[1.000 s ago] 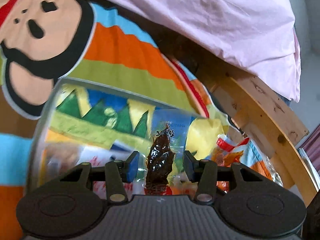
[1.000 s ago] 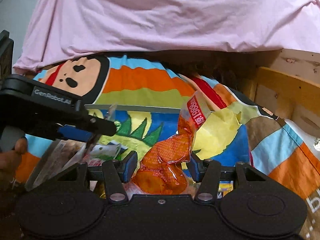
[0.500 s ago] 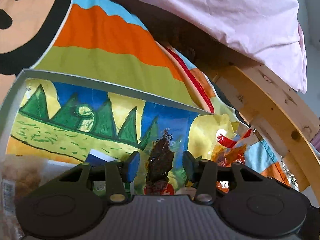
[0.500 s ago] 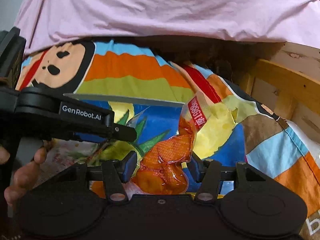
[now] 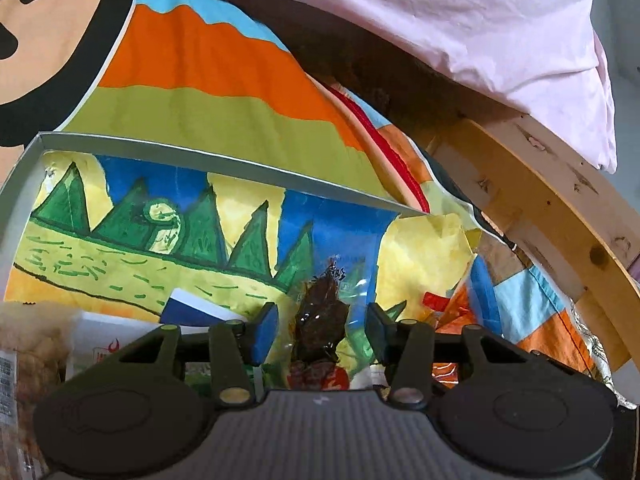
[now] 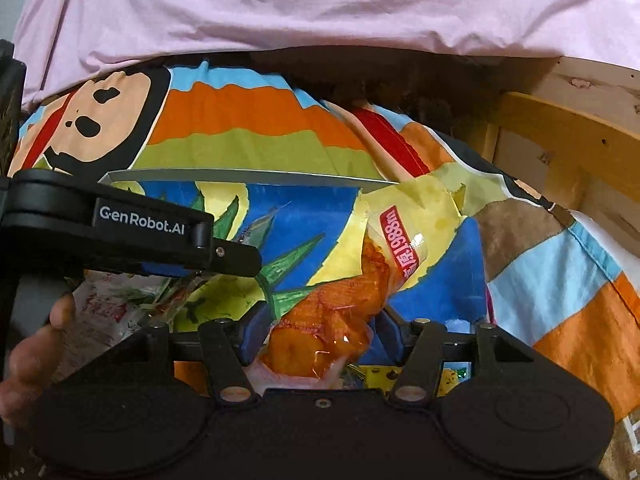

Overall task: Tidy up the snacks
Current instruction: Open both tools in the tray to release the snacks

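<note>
Left gripper [image 5: 320,330]: pads stand either side of a clear packet of dark brown snack [image 5: 320,320]; a gap shows on each side of the packet in the left wrist view, so whether the pads pinch it cannot be told.
Right gripper [image 6: 320,330]: jaws opening, with an orange snack bag [image 6: 340,312] between them; the blue pads sit close to the bag's sides, contact unclear.
Orange snack bag: clear wrapper, orange pieces inside, red label strip with white print near its top; it leans up and to the right out of the jaws.
Dark snack packet: upright between the left pads, its top edge reaching over the tray's painted floor.
Tray [image 5: 224,158]: shallow, grey rim, floor printed with green trees, blue sky and yellow ground; it lies on the cloth in front of both grippers.
Other packets: white and pale wrappers [image 5: 104,340] at the tray's near left corner, partly hidden behind the left gripper's body; print too blurred to read.
Cloth [image 6: 256,120]: bright stripes of orange, green and blue with a cartoon face at the far left.
Pink sheet [image 6: 320,4]: draped across the back, overhanging the cloth.
Wooden frame [image 5: 560,200]: pale timber rail to the right of the cloth.
Hand [image 6: 36,344]: fingers wrapped round the left gripper's handle, seen at the lower left of the right wrist view.
</note>
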A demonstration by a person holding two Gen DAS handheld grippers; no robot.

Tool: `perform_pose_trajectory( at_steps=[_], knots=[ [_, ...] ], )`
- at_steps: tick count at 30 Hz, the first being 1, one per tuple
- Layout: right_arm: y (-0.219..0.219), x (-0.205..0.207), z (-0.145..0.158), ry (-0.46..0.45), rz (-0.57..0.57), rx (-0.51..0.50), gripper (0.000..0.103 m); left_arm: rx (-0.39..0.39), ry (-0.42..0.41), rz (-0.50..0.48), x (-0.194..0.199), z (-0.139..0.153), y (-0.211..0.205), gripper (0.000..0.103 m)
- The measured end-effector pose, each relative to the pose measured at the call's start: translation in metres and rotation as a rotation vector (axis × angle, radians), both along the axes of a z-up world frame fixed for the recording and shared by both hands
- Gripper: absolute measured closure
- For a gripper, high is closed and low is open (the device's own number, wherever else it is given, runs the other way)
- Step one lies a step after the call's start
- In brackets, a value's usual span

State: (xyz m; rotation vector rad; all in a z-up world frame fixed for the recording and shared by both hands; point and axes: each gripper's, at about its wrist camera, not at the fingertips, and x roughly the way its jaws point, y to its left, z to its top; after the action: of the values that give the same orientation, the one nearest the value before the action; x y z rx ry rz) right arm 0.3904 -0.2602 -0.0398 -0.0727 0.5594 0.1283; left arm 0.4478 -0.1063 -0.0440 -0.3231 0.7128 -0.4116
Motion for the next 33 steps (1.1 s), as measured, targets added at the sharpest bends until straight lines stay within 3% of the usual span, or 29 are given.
perform_pose_trajectory(
  at_steps=[5,20,33],
  knots=[
    [-0.004,-0.006,0.005,-0.014,-0.004,-0.002,0.026,0.019,-0.001,0.002,-0.001,0.002,-0.003,0.045],
    [-0.020,-0.041,0.038,-0.092,-0.052,0.017,0.019,0.053,-0.089,0.032,-0.035,0.038,0.001,0.022],
    [-0.021,-0.099,0.088,-0.205,-0.066,0.029,0.013,0.095,-0.187,0.074,-0.100,0.083,0.024,0.015]
  ],
)
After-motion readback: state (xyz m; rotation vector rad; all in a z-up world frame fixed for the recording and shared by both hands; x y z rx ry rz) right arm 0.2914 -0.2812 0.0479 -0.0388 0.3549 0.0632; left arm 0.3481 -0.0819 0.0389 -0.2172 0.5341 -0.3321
